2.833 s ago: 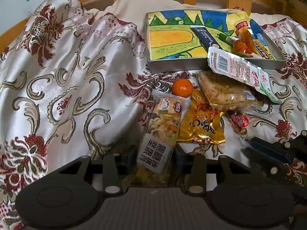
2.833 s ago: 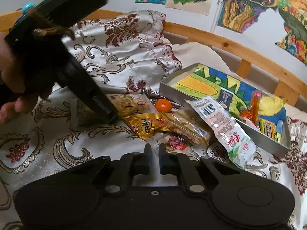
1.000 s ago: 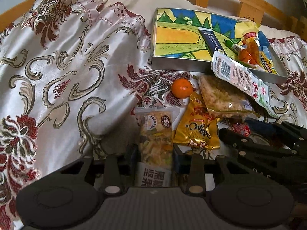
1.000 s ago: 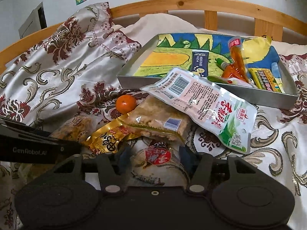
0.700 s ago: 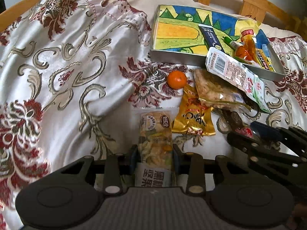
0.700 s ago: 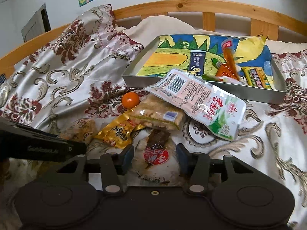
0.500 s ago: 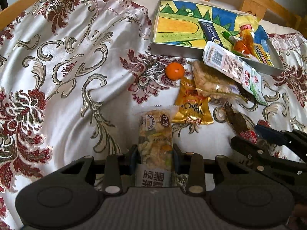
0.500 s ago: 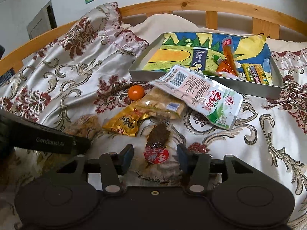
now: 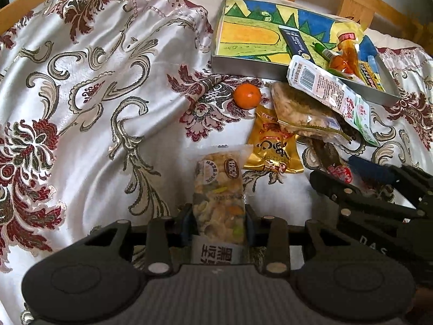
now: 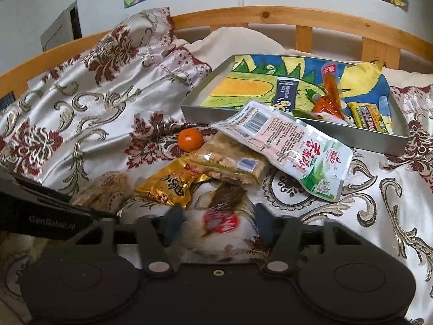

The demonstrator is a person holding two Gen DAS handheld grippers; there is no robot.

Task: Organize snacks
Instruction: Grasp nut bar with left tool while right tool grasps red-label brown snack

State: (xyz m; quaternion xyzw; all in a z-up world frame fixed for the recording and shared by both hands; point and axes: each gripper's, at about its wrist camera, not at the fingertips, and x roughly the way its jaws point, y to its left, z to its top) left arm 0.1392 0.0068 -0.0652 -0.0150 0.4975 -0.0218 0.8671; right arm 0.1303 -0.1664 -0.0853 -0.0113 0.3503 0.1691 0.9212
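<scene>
My left gripper (image 9: 218, 223) is shut on a clear nut-bar packet (image 9: 218, 189) and holds it over the bedspread. My right gripper (image 10: 216, 223) is open, its fingers either side of a small brown snack with a red label (image 10: 220, 218), not touching it as far as I can see. That snack also shows in the left wrist view (image 9: 331, 159). Ahead lie a gold packet (image 10: 169, 184), a rice-cracker bar (image 10: 230, 162), a tangerine (image 10: 190, 139) and a pink-and-green pouch (image 10: 292, 146). The grey tray (image 10: 197, 109) with a colourful lining holds several small snacks.
A satin floral bedspread (image 9: 94, 94) is bunched at the left. A wooden bed rail (image 10: 270, 16) runs behind the tray. The left gripper's body (image 10: 40, 216) sits at the lower left of the right wrist view.
My left gripper has lifted the nut-bar packet back from the pile. My right gripper opened from shut, moved in around the red-label snack, and the view drew back.
</scene>
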